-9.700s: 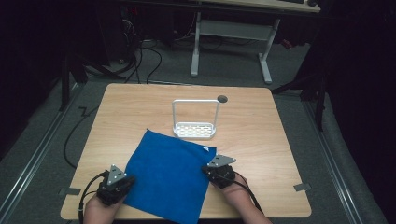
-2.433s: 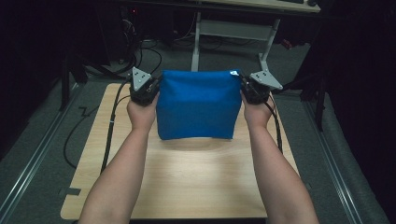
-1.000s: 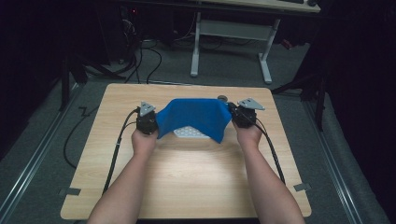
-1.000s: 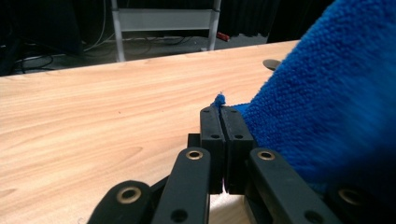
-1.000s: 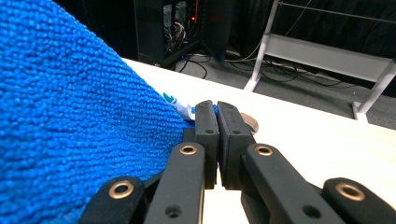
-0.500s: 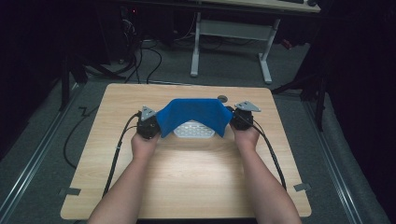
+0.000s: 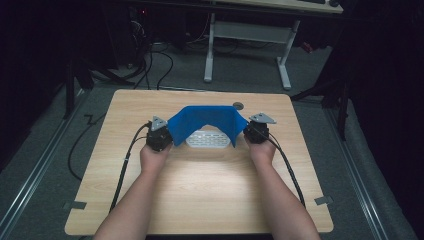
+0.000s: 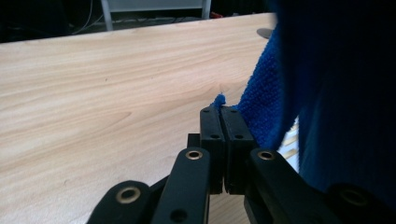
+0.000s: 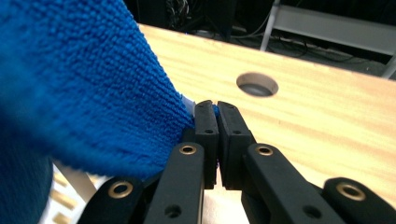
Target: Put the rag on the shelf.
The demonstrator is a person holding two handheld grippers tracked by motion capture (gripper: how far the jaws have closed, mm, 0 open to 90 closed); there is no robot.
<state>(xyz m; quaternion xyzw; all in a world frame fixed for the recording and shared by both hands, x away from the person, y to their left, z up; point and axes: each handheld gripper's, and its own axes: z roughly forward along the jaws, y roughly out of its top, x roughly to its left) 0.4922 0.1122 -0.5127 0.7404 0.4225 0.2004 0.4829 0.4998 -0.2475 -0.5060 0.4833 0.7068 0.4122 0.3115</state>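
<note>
- High view: a blue microfibre cloth (image 7: 205,120) hangs in an arch over a white rack (image 7: 208,139) with a slotted base, standing on the far half of the wooden desk (image 7: 200,195). The left gripper (image 7: 161,141) holds the cloth's left corner and the right gripper (image 7: 252,133) its right corner, both low beside the rack. The step in hand looks like draping the cloth over the rack's upright frame. To do it well, I would lower both corners evenly, keep the cloth centred on the frame, and let go only once each side hangs slack without pulling the light rack sideways. A round cable hole (image 7: 238,106) sits in the desk just beyond the cloth.
- Left gripper view: the jaws of the left gripper (image 8: 225,116) are clenched on a small tuft of the cloth (image 8: 336,93), which rises to the right as a dark, looped-pile sheet. The fabric is soft and limp, so it will sag and follow the grip rather than hold a shape. The desk (image 8: 102,93) is smooth pale laminate with a wood grain. Pale slots of the rack (image 8: 290,140) peep out under the cloth's edge.
- Right gripper view: the jaws of the right gripper (image 9: 215,112) are pinched tight on the cloth's (image 9: 79,84) corner, with a bit of white label showing at the pinch. The terry nap is plain here, fuzzy and thick. The bite is thin, so a sharp tug could slip it. The cable hole (image 9: 257,84) lies beyond on the desk (image 9: 327,102), and the rack's (image 9: 60,205) pale slotted base shows at the bottom left.
</note>
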